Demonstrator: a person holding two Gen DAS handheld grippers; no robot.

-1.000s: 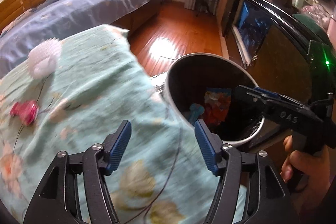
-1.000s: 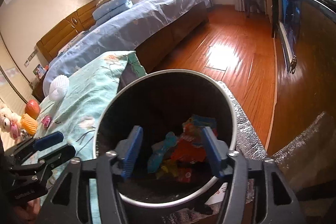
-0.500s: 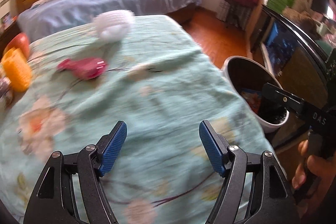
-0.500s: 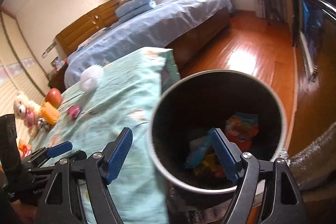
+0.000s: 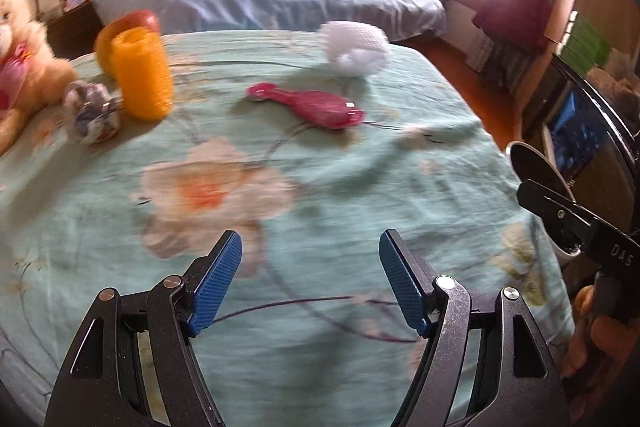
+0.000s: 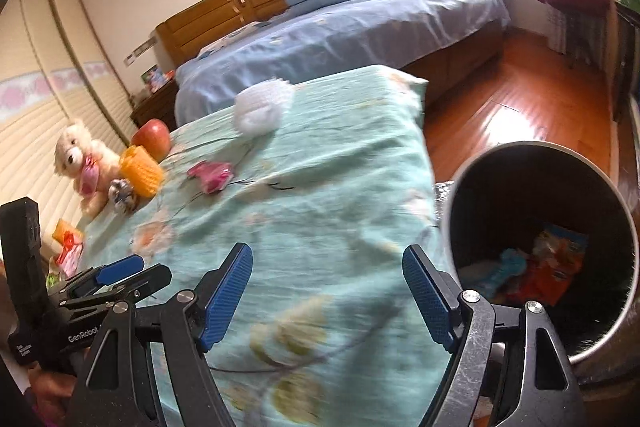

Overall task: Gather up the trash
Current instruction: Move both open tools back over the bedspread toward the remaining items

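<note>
Teal floral cloth [image 5: 360, 187] now fills both views: a second ago both grippers were hanging over the trash bin [image 6: 540, 247], and they have swung away from it towards the covered table. The left gripper [image 5: 310, 279] has its jaws wide with nothing between them, and the right gripper [image 6: 328, 291] has just been opening, equally bare. So a drop looks finished, and wrappers [image 6: 552, 267] lie at the bottom of the bin, which now sits off at the table's right edge. Ahead on the cloth wait the pink wrapper [image 5: 308, 103], the white foam net [image 5: 356, 45] beyond it, an orange foam net [image 5: 142, 79] and a crumpled wrapper [image 5: 92, 113] to the left. I'd call the pink one the likeliest next pick.
</note>
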